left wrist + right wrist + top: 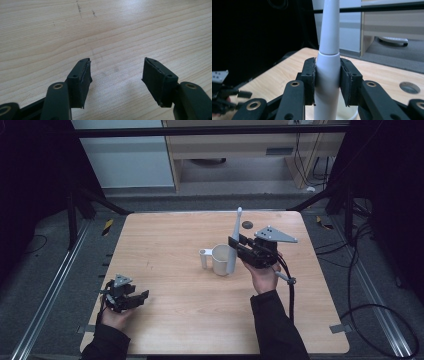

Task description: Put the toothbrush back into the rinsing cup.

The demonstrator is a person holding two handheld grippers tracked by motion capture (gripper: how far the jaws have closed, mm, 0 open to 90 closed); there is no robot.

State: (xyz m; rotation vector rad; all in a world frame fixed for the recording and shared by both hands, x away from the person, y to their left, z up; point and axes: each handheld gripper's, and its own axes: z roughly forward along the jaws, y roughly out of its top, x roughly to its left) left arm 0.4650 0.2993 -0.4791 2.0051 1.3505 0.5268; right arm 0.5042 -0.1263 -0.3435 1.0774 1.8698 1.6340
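Observation:
A white electric toothbrush (235,237) stands nearly upright with its brush head up, and my right gripper (234,245) is shut on its handle from the right. In the right gripper view both pads press the toothbrush body (327,72), with the right gripper (327,81) around it. Just left of it, a white mug (219,261) stands on the table with its handle pointing left. The toothbrush's lower end overlaps the mug's right side; whether it is inside I cannot tell. My left gripper (141,296) rests open near the table's front left, with nothing between its jaws (116,80).
The wooden table (165,245) has a round dark hole (247,224) near its far edge, behind the toothbrush. A cable (291,295) trails from the right gripper toward the front edge. Dark floor and metal rails surround the table.

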